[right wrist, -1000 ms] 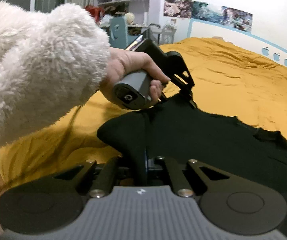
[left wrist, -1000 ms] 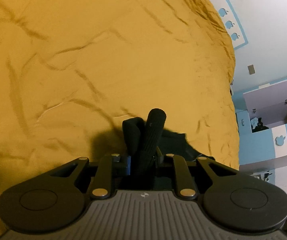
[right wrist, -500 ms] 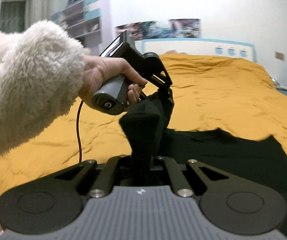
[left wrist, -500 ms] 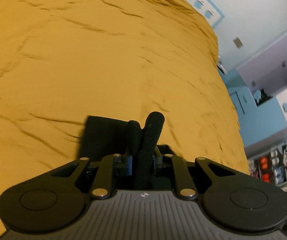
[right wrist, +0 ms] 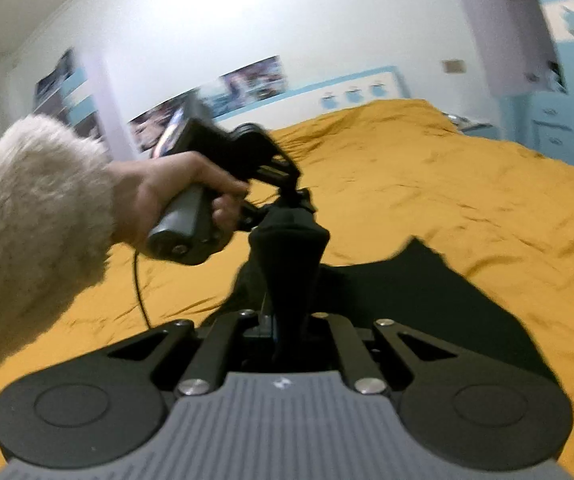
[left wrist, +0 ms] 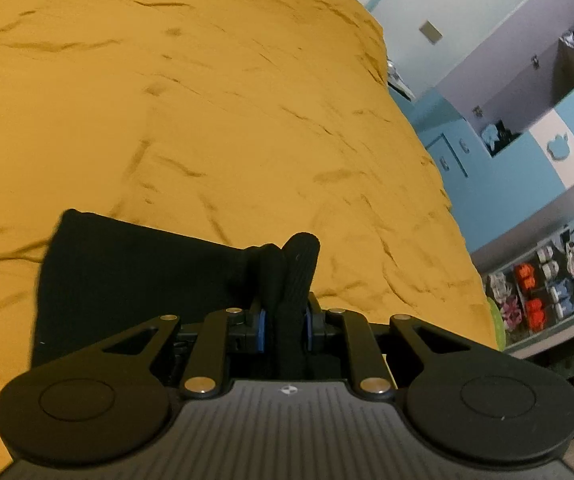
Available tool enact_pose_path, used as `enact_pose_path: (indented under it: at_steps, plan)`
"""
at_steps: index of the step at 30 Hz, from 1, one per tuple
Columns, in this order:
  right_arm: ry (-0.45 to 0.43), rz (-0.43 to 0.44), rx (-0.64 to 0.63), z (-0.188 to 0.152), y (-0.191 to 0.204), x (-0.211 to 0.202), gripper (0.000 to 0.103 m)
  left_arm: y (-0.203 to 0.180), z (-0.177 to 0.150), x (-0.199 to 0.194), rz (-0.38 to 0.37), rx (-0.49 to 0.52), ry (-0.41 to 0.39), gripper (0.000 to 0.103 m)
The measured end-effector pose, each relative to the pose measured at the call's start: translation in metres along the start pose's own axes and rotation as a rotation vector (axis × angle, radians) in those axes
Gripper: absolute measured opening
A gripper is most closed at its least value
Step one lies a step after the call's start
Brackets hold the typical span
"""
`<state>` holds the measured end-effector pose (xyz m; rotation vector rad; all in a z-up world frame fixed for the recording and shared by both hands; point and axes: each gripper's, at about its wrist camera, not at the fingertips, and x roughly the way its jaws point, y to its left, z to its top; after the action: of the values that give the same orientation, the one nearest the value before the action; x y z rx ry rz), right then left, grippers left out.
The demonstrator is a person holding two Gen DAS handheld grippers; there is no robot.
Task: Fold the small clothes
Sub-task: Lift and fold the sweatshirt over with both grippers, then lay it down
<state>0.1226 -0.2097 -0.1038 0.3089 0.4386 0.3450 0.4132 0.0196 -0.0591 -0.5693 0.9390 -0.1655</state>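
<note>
step: carry fold | left gripper (left wrist: 287, 256) and right gripper (right wrist: 287, 240) each pinch black garment (right wrist: 427, 292), lifted above yellow bedspread (right wrist: 447, 184) | advice: keep both edges level, taut

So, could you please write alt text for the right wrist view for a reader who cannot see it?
The right gripper is shut on a bunched edge of a black garment, lifting it off a mustard-yellow bed cover. To its left, a hand in a fluffy white sleeve holds the left gripper, pinching the same garment.
</note>
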Motion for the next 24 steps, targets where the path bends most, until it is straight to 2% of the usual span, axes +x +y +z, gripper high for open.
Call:
enact_pose_path:
  at_steps: [3, 10, 14, 20, 21, 22, 23, 24]
  plan:
    - [-0.011, -0.035, 0.098, -0.002, -0.03, -0.005, 0.0, -0.022, -0.005, 0.018, -0.009, 0.031, 0.033, 0.019]
    - [0.021, -0.104, 0.246, 0.0, -0.091, 0.003, 0.0, -0.06, -0.024, 0.058, 0.035, 0.104, 0.091, 0.019]
    - [0.052, -0.102, 0.313, -0.004, -0.109, 0.005, 0.0, -0.07, -0.034, 0.074, 0.069, 0.13, 0.118, 0.019]
    - [0.074, -0.12, 0.343, -0.002, -0.12, 0.01, 0.0, -0.079, -0.041, 0.084, 0.106, 0.148, 0.135, 0.02]
    - [0.078, -0.13, 0.352, -0.003, -0.123, 0.009, 0.002, -0.08, -0.041, 0.085, 0.113, 0.133, 0.137, 0.02]
    - [0.08, -0.161, 0.351, -0.006, -0.121, 0.006, 0.022, -0.081, -0.039, 0.085, 0.108, 0.113, 0.127, 0.023]
    - [0.081, -0.221, 0.33, -0.004, -0.12, 0.009, 0.033, -0.083, -0.036, 0.083, 0.088, 0.097, 0.11, 0.025]
    - [0.082, -0.288, 0.293, -0.004, -0.118, 0.011, 0.038, -0.084, -0.033, 0.079, 0.051, 0.084, 0.087, 0.025]
